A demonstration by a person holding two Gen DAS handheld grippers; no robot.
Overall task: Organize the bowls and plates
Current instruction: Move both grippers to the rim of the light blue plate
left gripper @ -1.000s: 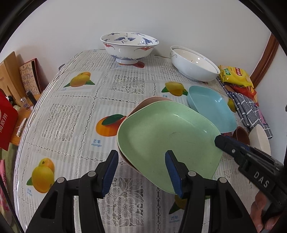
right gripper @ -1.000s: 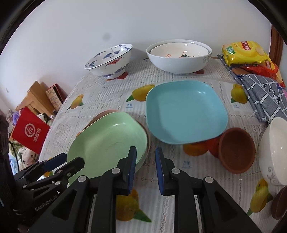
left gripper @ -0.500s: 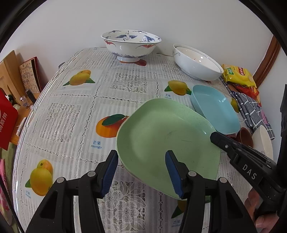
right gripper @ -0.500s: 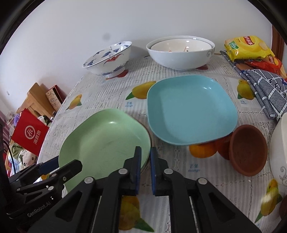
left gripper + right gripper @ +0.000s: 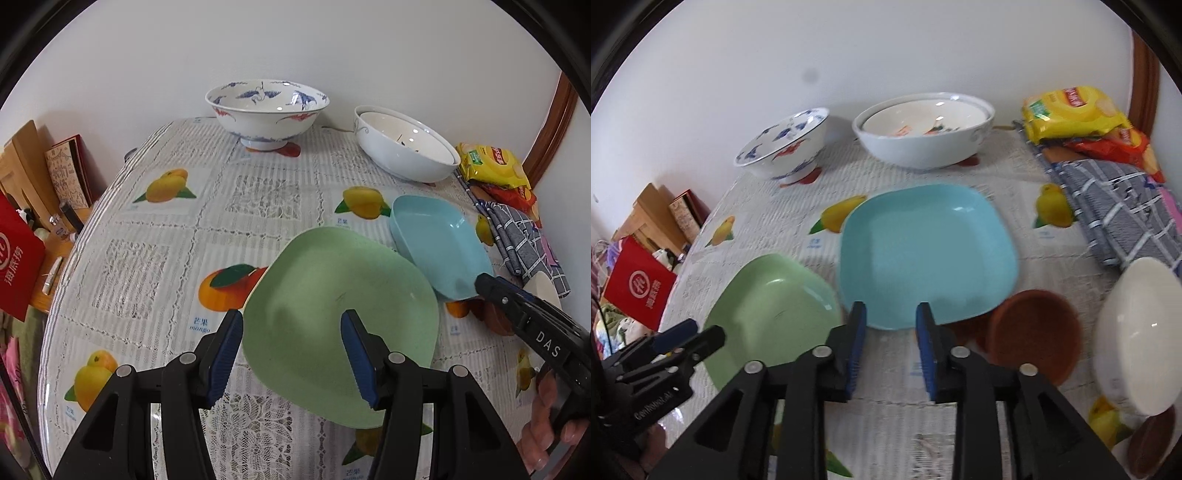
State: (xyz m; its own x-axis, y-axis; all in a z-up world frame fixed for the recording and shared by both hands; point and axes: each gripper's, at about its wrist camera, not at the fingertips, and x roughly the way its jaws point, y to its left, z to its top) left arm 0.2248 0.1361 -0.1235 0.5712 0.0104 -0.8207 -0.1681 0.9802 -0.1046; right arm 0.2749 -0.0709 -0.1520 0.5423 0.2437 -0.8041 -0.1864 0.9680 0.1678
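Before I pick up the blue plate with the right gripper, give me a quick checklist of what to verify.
1. Right gripper free: ok; its jaws have just been opening, and the blue plate shows its near rim between the tips, unpinched.
2. Blue plate empty: ok.
3. Green plate empty on top: ok.
4. Left gripper clear of green plate: not ok; its open jaws hang over the near edge.
5. Brown bowl clear of blue plate's corner: cannot tell.
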